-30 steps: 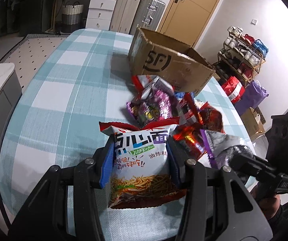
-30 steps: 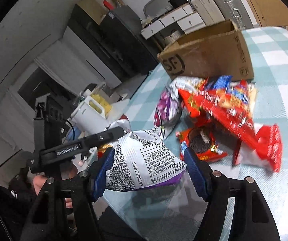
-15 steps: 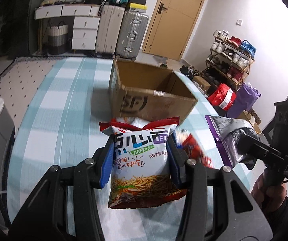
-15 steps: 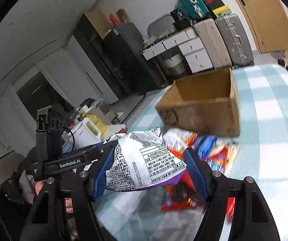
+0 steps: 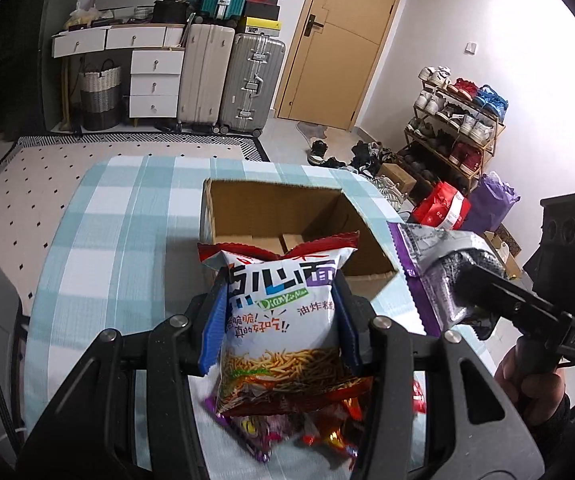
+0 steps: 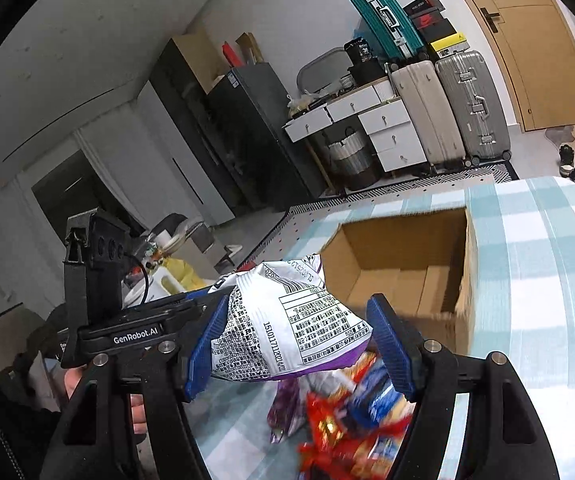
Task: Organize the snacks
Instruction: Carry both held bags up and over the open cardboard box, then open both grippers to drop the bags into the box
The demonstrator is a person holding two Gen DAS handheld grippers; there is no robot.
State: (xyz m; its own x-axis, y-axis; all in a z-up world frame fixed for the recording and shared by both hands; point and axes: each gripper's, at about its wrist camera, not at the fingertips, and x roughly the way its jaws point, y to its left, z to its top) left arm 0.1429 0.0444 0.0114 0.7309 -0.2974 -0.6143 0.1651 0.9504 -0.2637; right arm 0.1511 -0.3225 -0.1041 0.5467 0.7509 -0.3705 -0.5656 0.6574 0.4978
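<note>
My left gripper (image 5: 277, 316) is shut on a white and red noodle-snack bag (image 5: 283, 320), held in the air just in front of the open cardboard box (image 5: 287, 216). My right gripper (image 6: 295, 332) is shut on a silver and purple snack bag (image 6: 287, 324), also lifted, near the box (image 6: 407, 264). In the left wrist view that purple bag (image 5: 435, 264) and the right gripper's body sit at the right. A pile of loose snack packets (image 6: 343, 416) lies on the checked tablecloth below both grippers, blurred. The box's visible inside holds only its bottom flaps.
The table (image 5: 119, 232) has a teal and white checked cloth. Beyond it stand suitcases (image 5: 231, 80), white drawers (image 5: 151, 80), a yellow door (image 5: 343, 40) and a shoe rack (image 5: 455, 128). A person's hand (image 5: 527, 376) holds the right gripper's handle.
Both grippers rose off the table with their bags and moved toward the box. The box's open inside came into view and the snack pile dropped to the frames' bottom edge.
</note>
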